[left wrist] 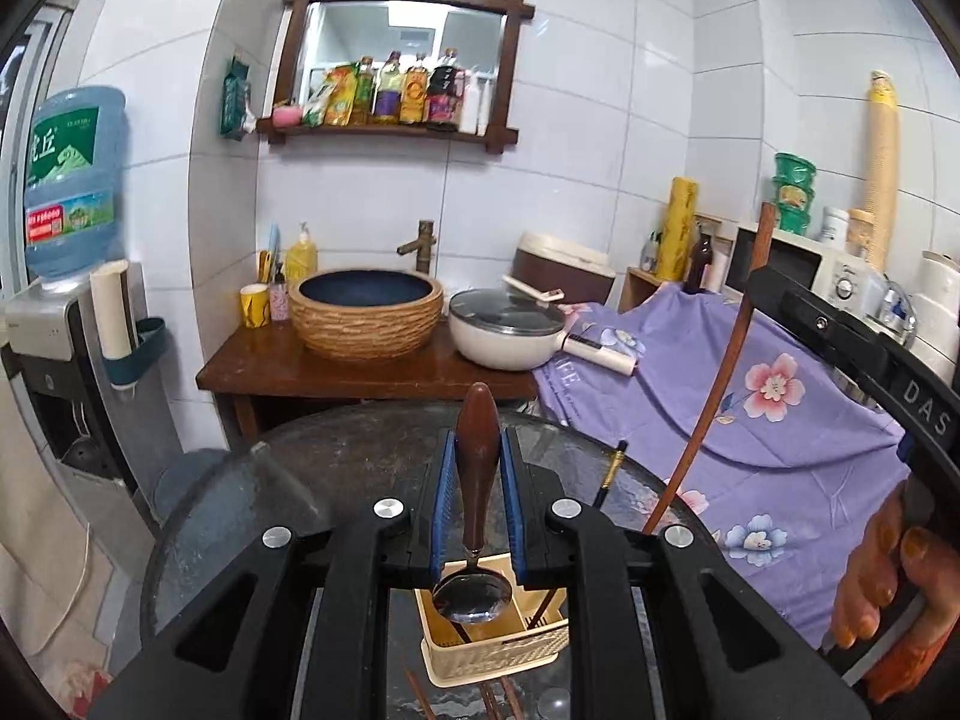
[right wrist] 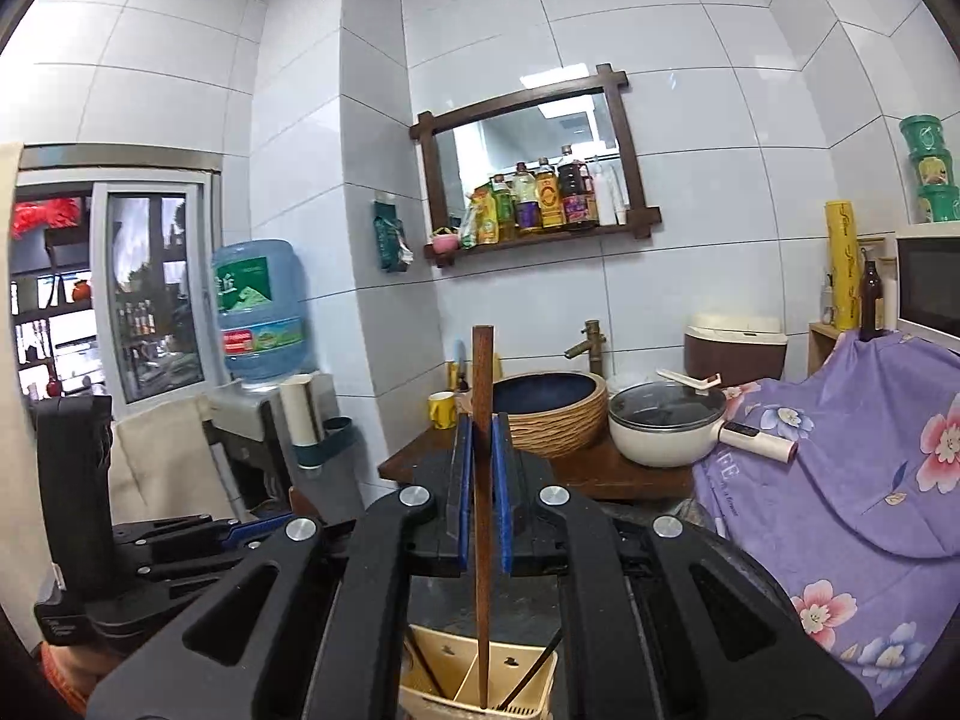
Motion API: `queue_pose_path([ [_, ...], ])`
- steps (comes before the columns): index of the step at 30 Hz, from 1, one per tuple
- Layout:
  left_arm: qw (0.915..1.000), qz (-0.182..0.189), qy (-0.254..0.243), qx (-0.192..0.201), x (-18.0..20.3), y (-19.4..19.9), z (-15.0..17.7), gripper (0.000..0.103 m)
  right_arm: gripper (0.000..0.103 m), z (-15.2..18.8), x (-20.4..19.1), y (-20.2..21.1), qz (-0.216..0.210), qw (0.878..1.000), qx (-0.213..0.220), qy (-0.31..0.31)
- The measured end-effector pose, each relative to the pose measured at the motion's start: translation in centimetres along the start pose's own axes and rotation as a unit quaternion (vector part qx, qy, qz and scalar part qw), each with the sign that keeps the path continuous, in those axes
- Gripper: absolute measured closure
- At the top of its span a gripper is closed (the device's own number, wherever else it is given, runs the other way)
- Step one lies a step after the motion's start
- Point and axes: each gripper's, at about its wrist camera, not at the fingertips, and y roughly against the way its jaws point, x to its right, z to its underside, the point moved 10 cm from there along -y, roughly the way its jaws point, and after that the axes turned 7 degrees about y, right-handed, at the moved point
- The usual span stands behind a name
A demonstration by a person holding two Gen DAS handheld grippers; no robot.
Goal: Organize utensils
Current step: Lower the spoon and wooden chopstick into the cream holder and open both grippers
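Cream plastic utensil caddy on round glass table, divided into compartments. One spoon, brown wooden handle up, metal bowl down over caddy, clamped between blue pads of left gripper. One wooden chopstick, upright, pinched by right gripper, lower tip inside a caddy compartment. Two dark utensils leaning in caddy; several chopsticks lying loose on table beside it.
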Motion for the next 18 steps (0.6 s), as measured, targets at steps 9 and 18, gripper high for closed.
queue_pose_path([
  [9, 0.9987, -0.023, 0.021, -0.04, -2.3, -4.6, 5.2, 0.088, 0.096, 6.4, 1.1, -3.3, 0.029, 0.999, -0.021, -0.004],
  [18, 0.9973, -0.027, 0.016, -0.066, -2.8, -6.2, 9.0, 0.088, 0.096, 12.3, 2.0, -4.9, 0.024, 0.997, -0.067, -0.035],
])
